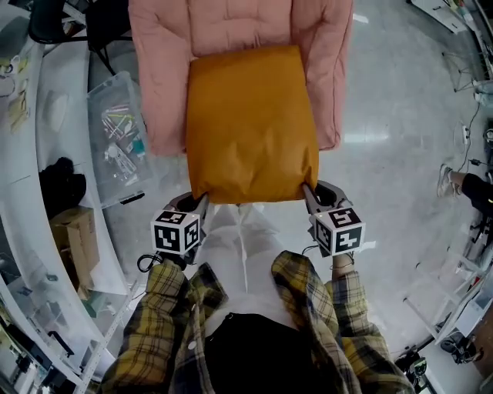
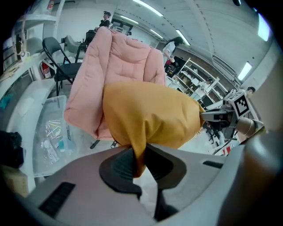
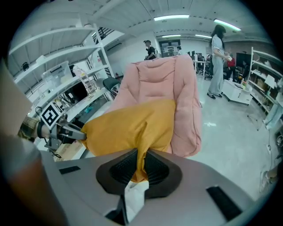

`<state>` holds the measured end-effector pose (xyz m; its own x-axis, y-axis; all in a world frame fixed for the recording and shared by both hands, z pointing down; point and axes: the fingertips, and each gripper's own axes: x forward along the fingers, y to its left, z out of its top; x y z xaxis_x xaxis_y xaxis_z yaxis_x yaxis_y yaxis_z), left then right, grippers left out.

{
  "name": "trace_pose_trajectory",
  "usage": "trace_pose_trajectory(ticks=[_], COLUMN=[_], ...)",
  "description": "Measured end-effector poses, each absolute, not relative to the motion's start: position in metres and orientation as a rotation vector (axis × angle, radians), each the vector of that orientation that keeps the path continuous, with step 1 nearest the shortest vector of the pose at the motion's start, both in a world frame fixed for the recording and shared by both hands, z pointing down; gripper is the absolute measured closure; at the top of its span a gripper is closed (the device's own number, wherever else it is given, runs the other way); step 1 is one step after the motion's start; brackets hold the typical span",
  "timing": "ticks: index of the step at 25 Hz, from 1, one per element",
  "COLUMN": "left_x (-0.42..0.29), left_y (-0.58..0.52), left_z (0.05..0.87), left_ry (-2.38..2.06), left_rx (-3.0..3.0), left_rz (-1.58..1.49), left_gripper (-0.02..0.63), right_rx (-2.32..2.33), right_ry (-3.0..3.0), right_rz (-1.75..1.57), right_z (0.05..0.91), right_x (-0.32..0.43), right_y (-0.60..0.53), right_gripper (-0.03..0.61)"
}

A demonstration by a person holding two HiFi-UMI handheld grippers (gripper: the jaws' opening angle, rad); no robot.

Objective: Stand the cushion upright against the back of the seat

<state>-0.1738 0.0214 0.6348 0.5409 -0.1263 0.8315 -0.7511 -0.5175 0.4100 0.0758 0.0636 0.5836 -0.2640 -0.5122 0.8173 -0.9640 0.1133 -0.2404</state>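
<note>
- The left tool [image 2: 139,160] is clamped shut on one near corner of the orange cushion [image 1: 250,123]. A fold of the cover is bunched tight between its pads.
- The right tool [image 3: 140,164] has the other near corner, pinched the same way, with nothing else in its jaws.
- The cushion stretches out ahead of both tools and is slung between them. Its far edge reaches over the pink seat [image 1: 231,23], just beyond.
- By the look of it, the step in hand is carrying the cushion in and tipping it up against the seat back, and it is not yet resting there.
- To do that well, the two tools should stay level with each other and the same way apart. Otherwise the cushion will likely twist or sag in the middle.
- The far edge probably wants to land low, where the seat meets its back. Then the held corners can swing up and forward until the broad face leans flat on the back.
- Each tool holds only a pinch of cover, so a sharp tug could pull it free. Slow and even is the safer way.
- The pads should part only once the cushion stands by itself.
</note>
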Motion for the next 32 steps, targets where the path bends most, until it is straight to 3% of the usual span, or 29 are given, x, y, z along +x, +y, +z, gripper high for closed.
trace_pose_trajectory(ticks=[18, 32], left_x=[-0.175, -0.138], left_y=[-0.049, -0.093], left_z=[0.459, 0.405], left_ry=[-0.866, -0.971], left_rx=[2.177, 2.222], left_rz=[0.697, 0.612], left_gripper=[0.568, 0.566], right_rx=[1.481, 1.520], right_ry=[-1.969, -2.091], right_rz=[1.215, 1.119], right_z=[0.471, 0.424], right_x=[0.068, 0.106], right_y=[0.047, 0.000], right_gripper=[0.526, 0.526])
